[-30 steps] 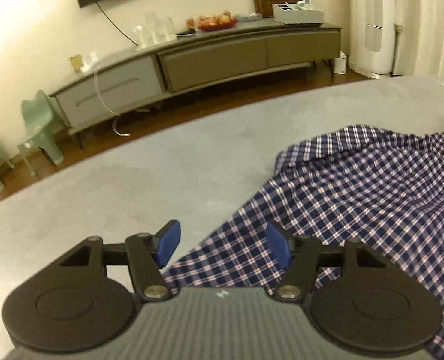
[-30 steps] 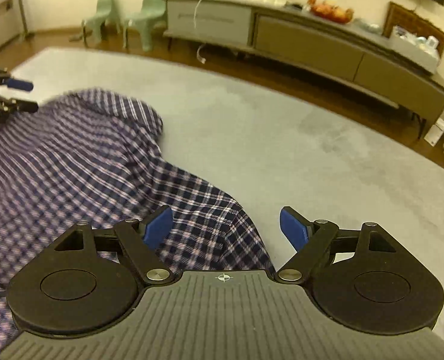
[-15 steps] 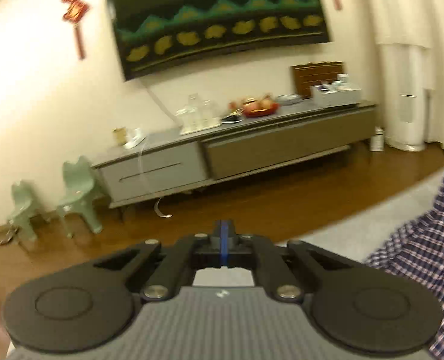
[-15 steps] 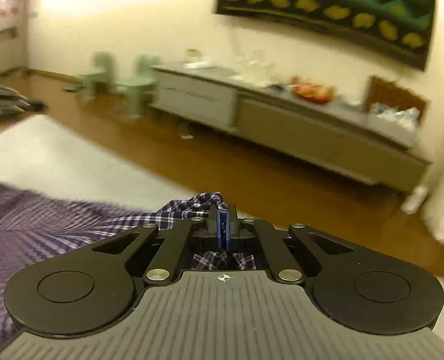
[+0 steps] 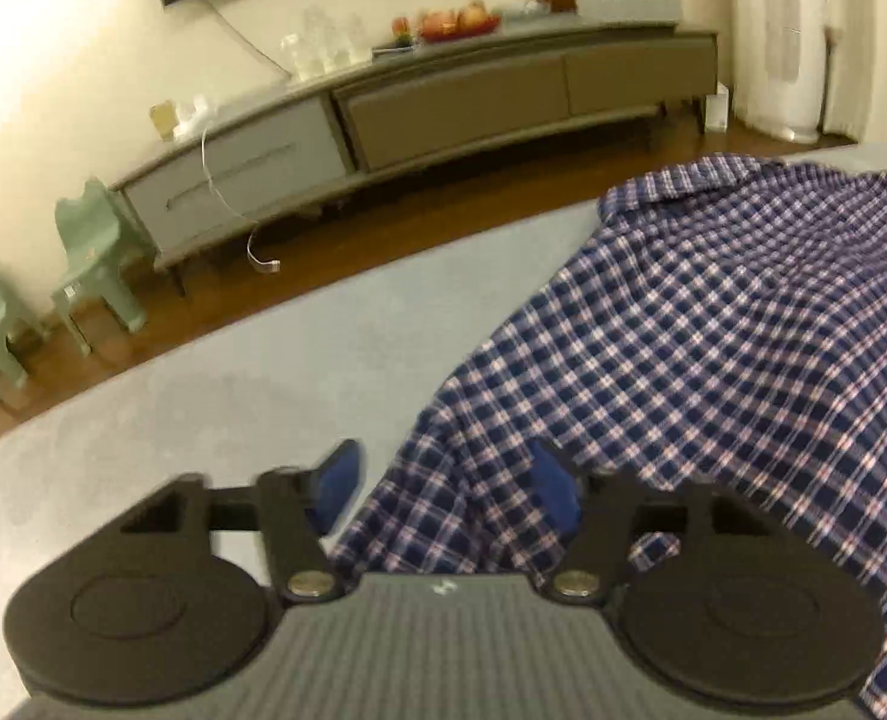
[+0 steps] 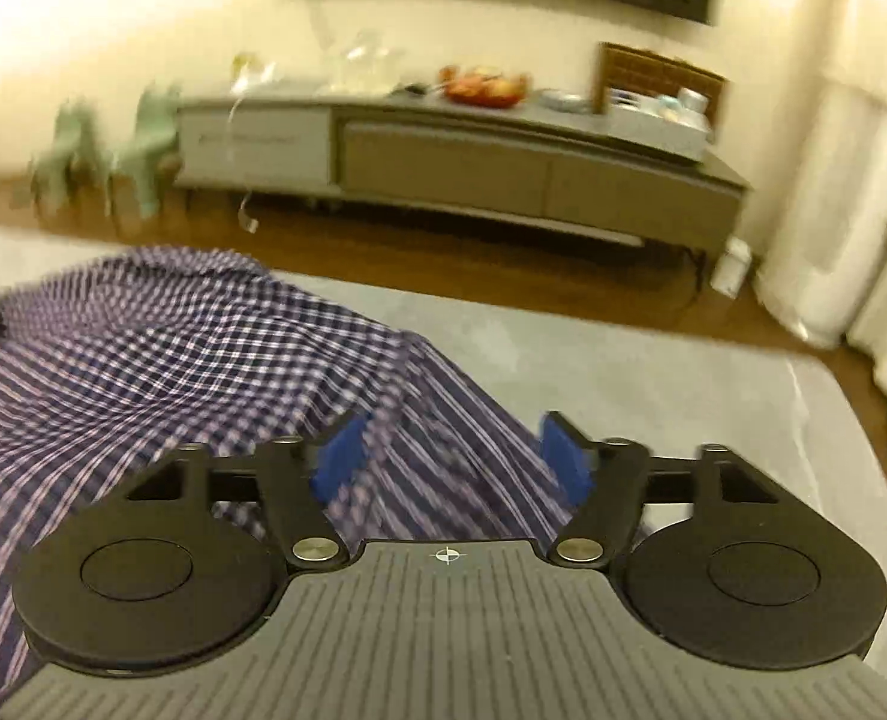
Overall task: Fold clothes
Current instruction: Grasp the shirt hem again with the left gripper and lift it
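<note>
A blue and white checked shirt (image 5: pixel 713 330) lies spread on a grey table (image 5: pixel 233 396). In the left wrist view its near left corner lies between the open blue pads of my left gripper (image 5: pixel 446 489), not pinched. In the right wrist view the same shirt (image 6: pixel 173 354) covers the left side of the table (image 6: pixel 653 372), and its near right corner lies between the open pads of my right gripper (image 6: pixel 452 456). Both grippers are low over the near edge of the cloth.
A long grey sideboard (image 5: pixel 443 96) with a fruit bowl (image 5: pixel 458 24) and glassware stands against the far wall. Two small green chairs (image 5: pixel 95 252) stand at the left. White curtains (image 6: pixel 833 210) hang at the right. Wooden floor lies beyond the table's far edge.
Half a second ago both grippers were shut and raised, the right one holding cloth. Now both are open and low, and the shirt lies released on the table.
</note>
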Tool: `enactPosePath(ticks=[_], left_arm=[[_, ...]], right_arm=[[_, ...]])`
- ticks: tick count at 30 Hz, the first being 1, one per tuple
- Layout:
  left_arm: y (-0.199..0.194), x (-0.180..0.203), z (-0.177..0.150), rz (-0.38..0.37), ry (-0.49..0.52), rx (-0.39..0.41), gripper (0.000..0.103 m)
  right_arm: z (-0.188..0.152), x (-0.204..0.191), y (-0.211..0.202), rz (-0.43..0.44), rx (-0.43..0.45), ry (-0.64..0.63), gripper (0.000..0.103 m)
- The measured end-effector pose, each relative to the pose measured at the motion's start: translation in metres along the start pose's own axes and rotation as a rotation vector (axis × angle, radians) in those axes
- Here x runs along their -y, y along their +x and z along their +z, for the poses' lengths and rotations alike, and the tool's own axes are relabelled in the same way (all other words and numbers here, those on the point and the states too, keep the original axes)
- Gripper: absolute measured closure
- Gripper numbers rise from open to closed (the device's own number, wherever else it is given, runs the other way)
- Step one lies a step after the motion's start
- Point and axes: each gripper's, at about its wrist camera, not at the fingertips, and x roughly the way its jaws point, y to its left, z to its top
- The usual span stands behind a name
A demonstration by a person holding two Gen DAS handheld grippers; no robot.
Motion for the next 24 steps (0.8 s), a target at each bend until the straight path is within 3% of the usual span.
enactPosePath(ticks=[1,3,4,5,6,8,9,11,13,16,17,18,21,24], left_arm=[[0.001,0.004,0.003,0.013,0.011,-0.008,0.102],[0.013,0.007,0.008,0.171,0.073,-0.011,0.102],[0.019,0.001,0.012,0.27,0.069,-0.019,0.102],[0.019,-0.011,0.016,0.294,0.01,-0.025,0.102],[0.017,-0.024,0.02,0.292,-0.065,-0.03,0.101],[-0.002,-0.04,0.021,0.193,-0.161,-0.014,0.092],[-0.018,-0.04,0.018,0.186,-0.168,0.005,0.09],[-0.061,-0.035,0.006,0.182,-0.143,0.066,0.069],[-0.108,-0.027,-0.01,0.148,-0.131,0.116,0.064],[-0.167,-0.017,-0.033,0.059,-0.144,0.141,0.058],[-0.186,-0.015,-0.043,0.027,-0.153,0.144,0.057],[-0.203,-0.011,-0.055,0.0,-0.155,0.137,0.057],[-0.246,0.003,-0.091,-0.066,-0.149,0.108,0.054],[-0.273,0.019,-0.128,-0.092,-0.13,0.077,0.052]], right_arm=[[-0.008,0.011,-0.011,-0.001,-0.002,0.033,0.021],[-0.028,0.026,-0.027,-0.004,-0.036,0.067,0.021],[-0.037,0.03,-0.034,-0.006,-0.052,0.068,0.021],[-0.046,0.035,-0.041,-0.007,-0.069,0.07,0.021],[-0.055,0.04,-0.047,-0.009,-0.085,0.072,0.021],[-0.074,0.045,-0.058,-0.001,-0.122,0.066,0.018],[-0.083,0.044,-0.06,0.013,-0.143,0.056,0.017],[-0.1,0.041,-0.066,0.035,-0.179,0.039,0.017],[-0.113,0.036,-0.07,0.048,-0.204,0.027,0.018],[-0.122,0.029,-0.077,-0.009,-0.229,-0.072,0.04],[-0.122,0.026,-0.08,-0.046,-0.233,-0.124,0.055],[-0.122,0.024,-0.082,-0.083,-0.238,-0.176,0.08],[-0.122,0.016,-0.09,-0.194,-0.251,-0.332,0.097],[-0.122,0.009,-0.098,-0.306,-0.262,-0.488,0.101]])
